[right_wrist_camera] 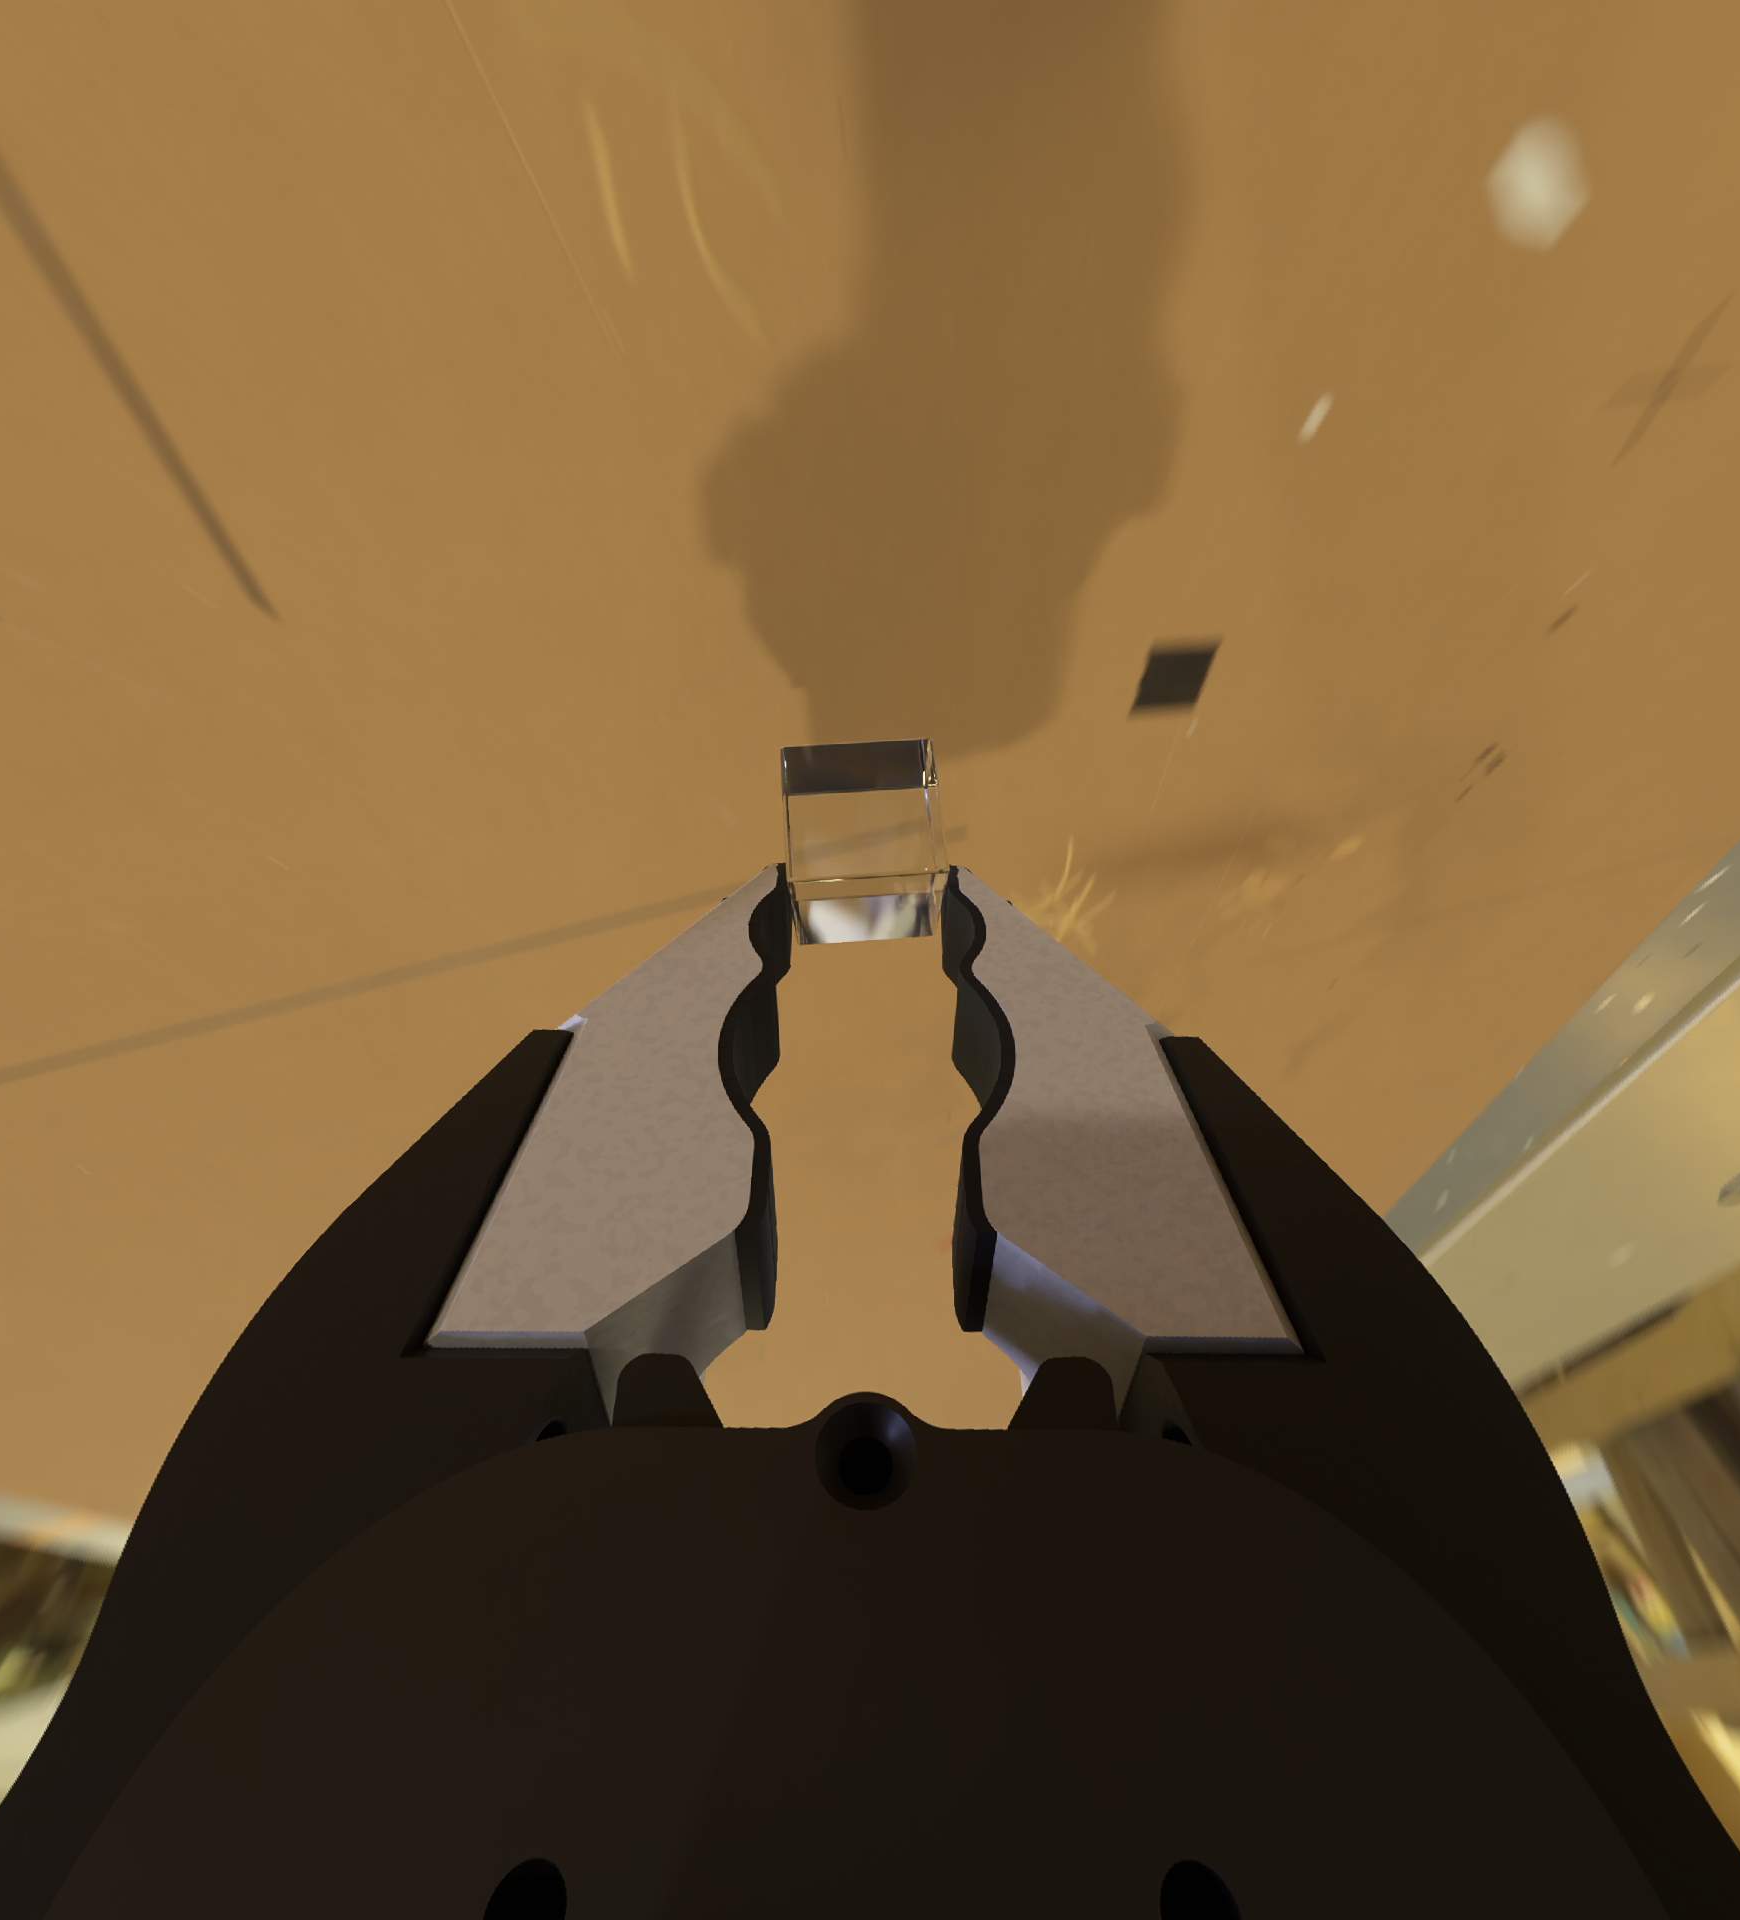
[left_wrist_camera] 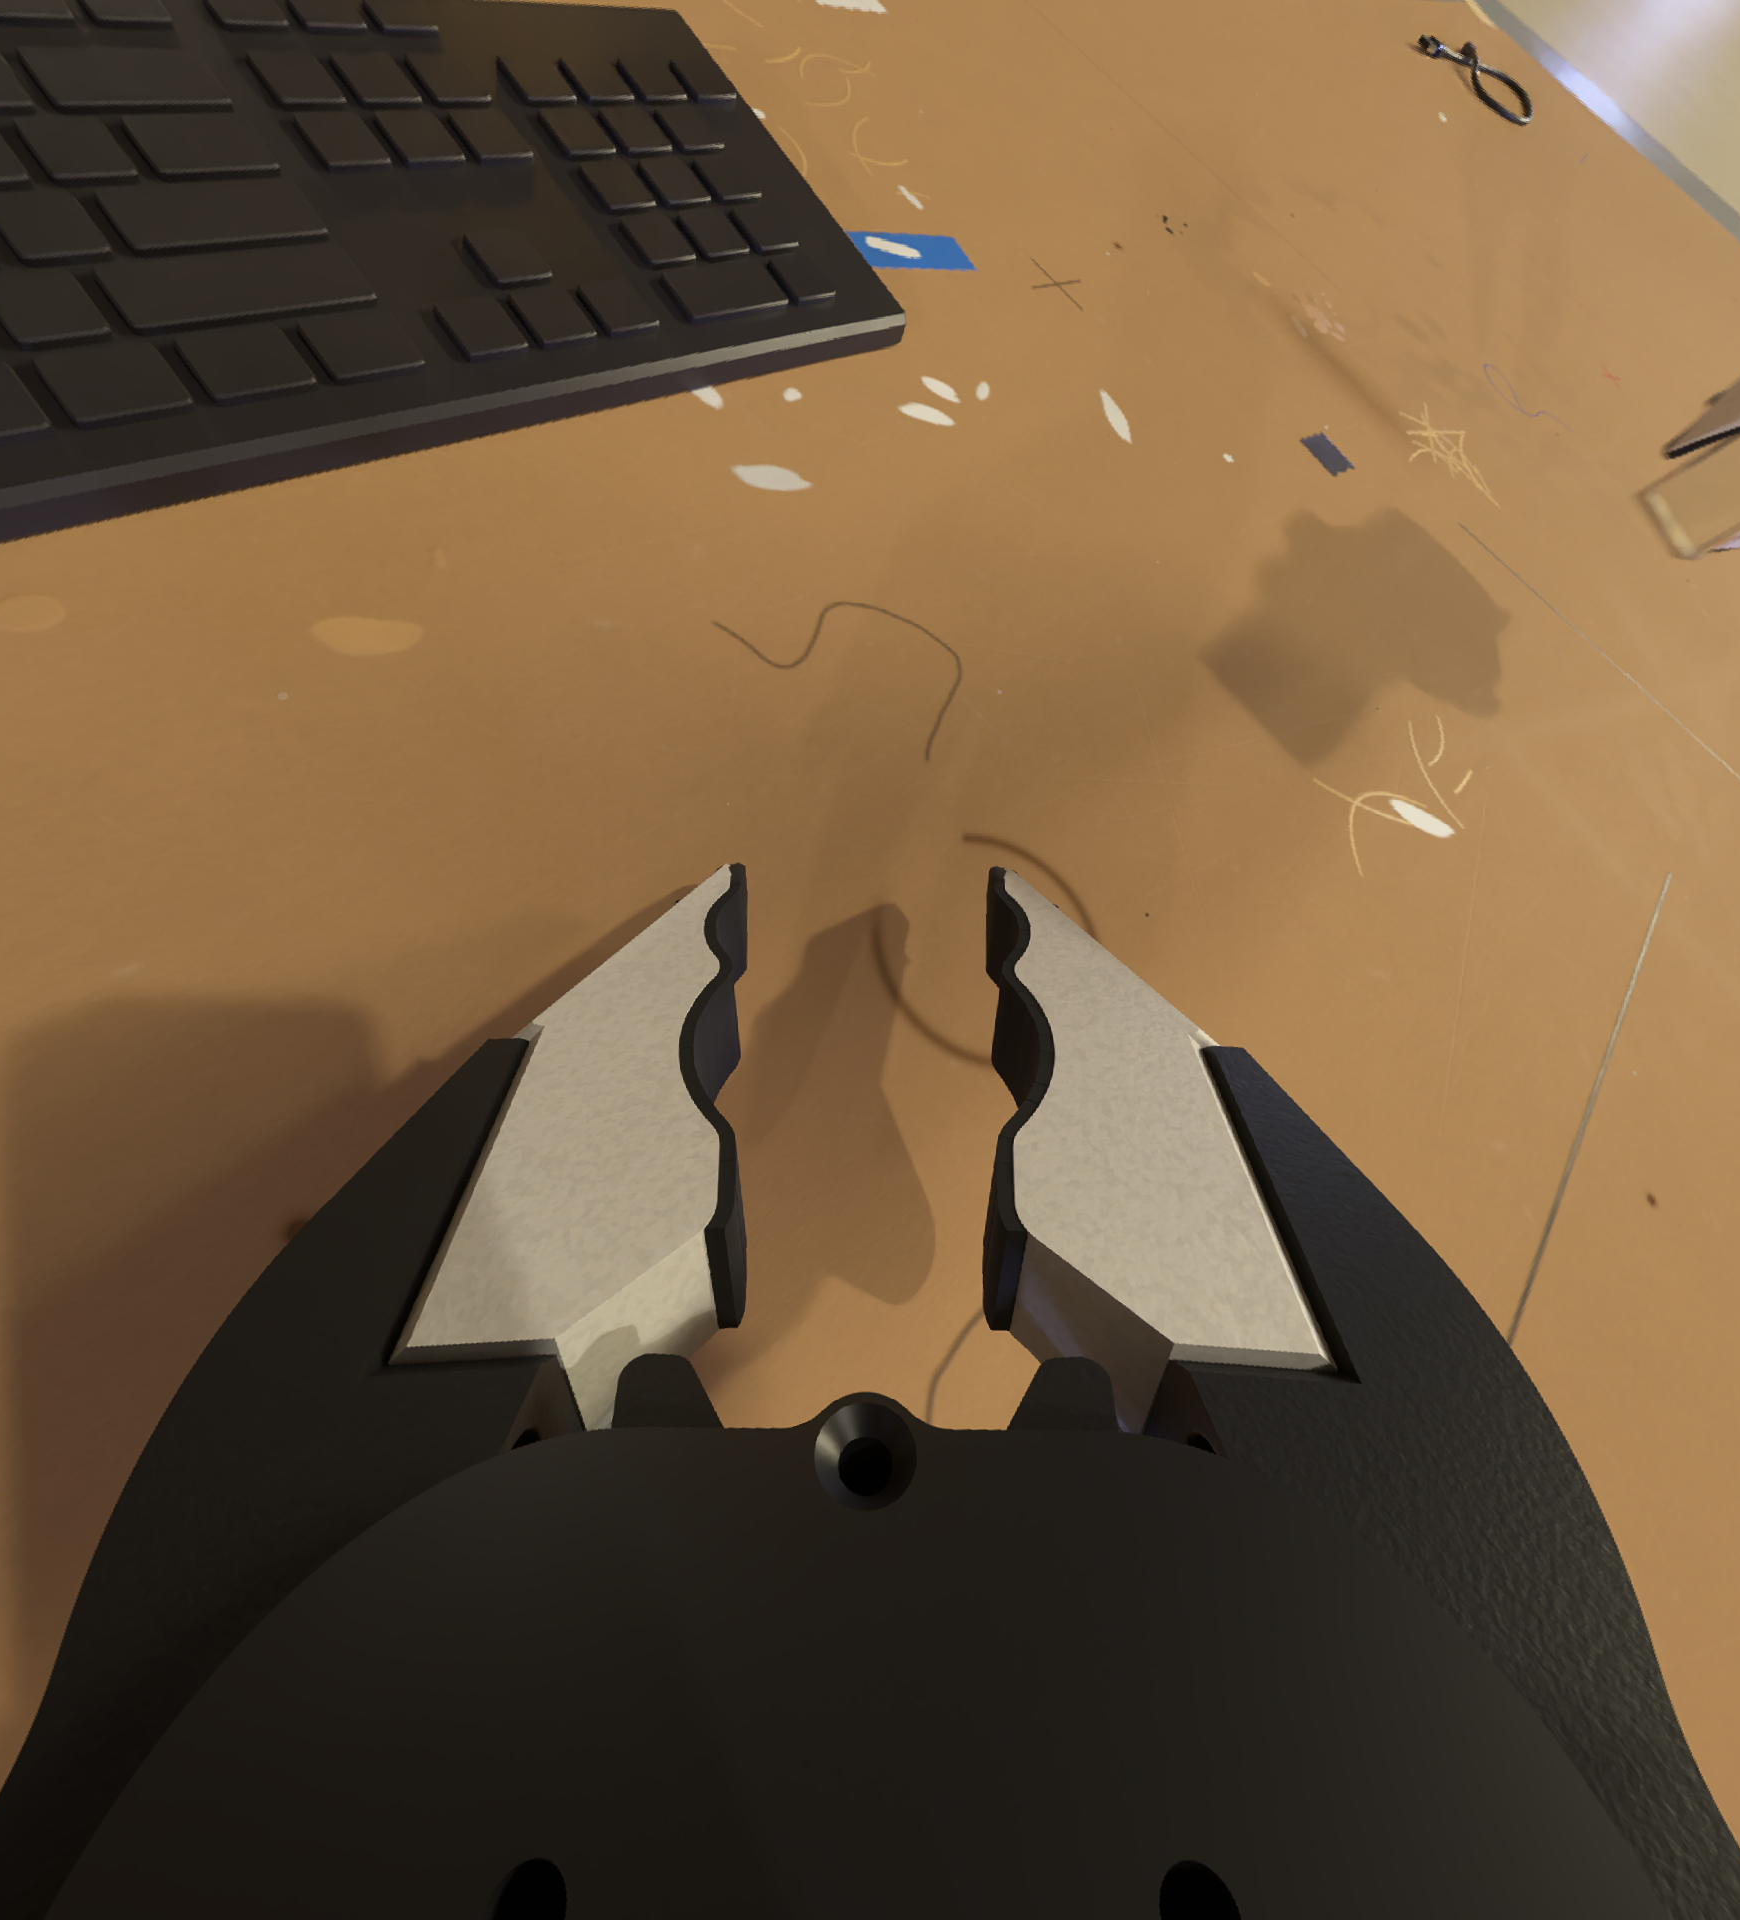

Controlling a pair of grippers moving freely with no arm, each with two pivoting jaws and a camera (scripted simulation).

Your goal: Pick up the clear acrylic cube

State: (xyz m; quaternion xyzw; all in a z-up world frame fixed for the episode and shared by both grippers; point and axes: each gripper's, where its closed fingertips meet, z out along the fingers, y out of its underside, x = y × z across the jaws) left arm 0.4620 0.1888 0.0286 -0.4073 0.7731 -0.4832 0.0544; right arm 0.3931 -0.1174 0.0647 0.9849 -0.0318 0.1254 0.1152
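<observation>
Cube pinched at right fingers' tips above bare table; left fingers apart, empty.

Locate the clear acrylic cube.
Right wrist view, centre: the clear acrylic cube sits pinched at the right gripper's fingertips, above the brown tabletop.

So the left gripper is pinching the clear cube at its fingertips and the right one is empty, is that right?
The sides are swapped. The right wrist view shows the right gripper pinching the clear cube at its fingertips. In the left wrist view, the left gripper is open and empty.
</observation>
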